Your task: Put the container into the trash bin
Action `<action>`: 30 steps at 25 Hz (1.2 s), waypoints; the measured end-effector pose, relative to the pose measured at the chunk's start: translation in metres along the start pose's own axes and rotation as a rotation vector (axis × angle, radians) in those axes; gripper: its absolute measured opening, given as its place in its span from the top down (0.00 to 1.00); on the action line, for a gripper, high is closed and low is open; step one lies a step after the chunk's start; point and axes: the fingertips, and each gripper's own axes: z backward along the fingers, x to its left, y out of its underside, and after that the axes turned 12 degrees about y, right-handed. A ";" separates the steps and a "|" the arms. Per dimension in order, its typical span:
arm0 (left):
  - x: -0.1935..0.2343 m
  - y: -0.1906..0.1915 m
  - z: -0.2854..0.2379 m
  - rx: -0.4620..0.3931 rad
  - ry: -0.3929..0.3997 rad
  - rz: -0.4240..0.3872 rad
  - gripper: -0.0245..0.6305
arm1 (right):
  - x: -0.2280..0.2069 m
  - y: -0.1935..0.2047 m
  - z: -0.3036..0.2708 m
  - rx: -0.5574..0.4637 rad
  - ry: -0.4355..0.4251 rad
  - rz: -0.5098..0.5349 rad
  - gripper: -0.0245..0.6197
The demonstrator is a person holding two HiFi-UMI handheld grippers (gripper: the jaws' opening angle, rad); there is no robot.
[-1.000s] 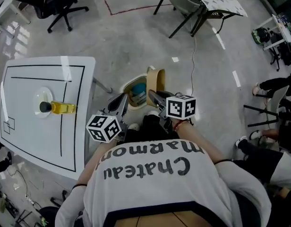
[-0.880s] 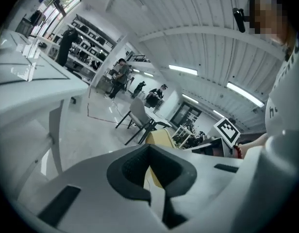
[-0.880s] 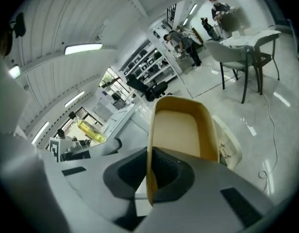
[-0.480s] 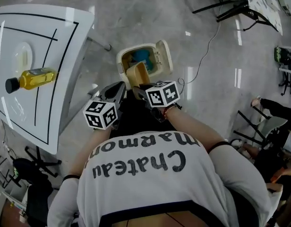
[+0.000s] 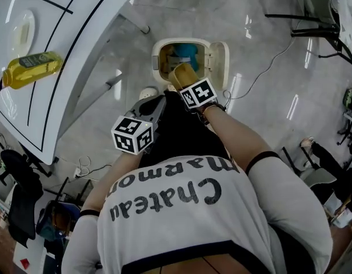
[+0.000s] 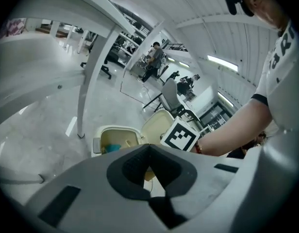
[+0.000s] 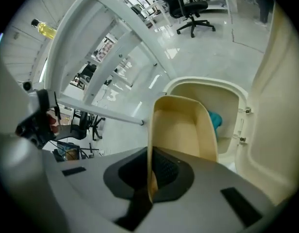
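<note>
Only the right gripper view shows me the grip: the right gripper point(image 7: 149, 176) has its jaws nearly together, pinching one thin wall of the container point(image 7: 181, 127). It is a tan, shallow tub turned on edge, its hollow side open to view. The head view places it above the mouth of the bin point(image 5: 155, 61), whose lid point(image 5: 220, 61) is flipped open. I can't tell whether the container touches the rim. Something blue point(image 7: 215, 120) lies inside the bin. The left gripper view shows the left gripper point(image 6: 149, 169) with its jaws together and nothing between them. A yellow bottle point(image 5: 32, 69) lies on the table point(image 5: 79, 33).
</note>
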 end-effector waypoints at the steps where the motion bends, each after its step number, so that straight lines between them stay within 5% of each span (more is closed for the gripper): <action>1: 0.003 0.000 0.002 -0.022 -0.015 0.016 0.93 | -0.006 -0.001 -0.007 0.019 0.009 0.018 0.91; 7: 0.032 -0.002 0.018 -0.125 -0.103 0.099 0.93 | -0.032 -0.014 -0.046 0.111 0.090 0.187 0.91; 15: 0.069 -0.003 0.029 -0.212 -0.141 0.154 0.93 | -0.040 -0.047 -0.088 0.058 0.154 0.401 0.91; 21: 0.096 -0.007 0.021 -0.212 -0.135 0.133 0.93 | -0.032 -0.066 -0.120 0.036 0.093 0.495 0.91; 30: 0.124 -0.004 0.016 -0.165 -0.137 0.106 0.93 | -0.073 -0.058 -0.177 0.154 0.139 0.635 0.91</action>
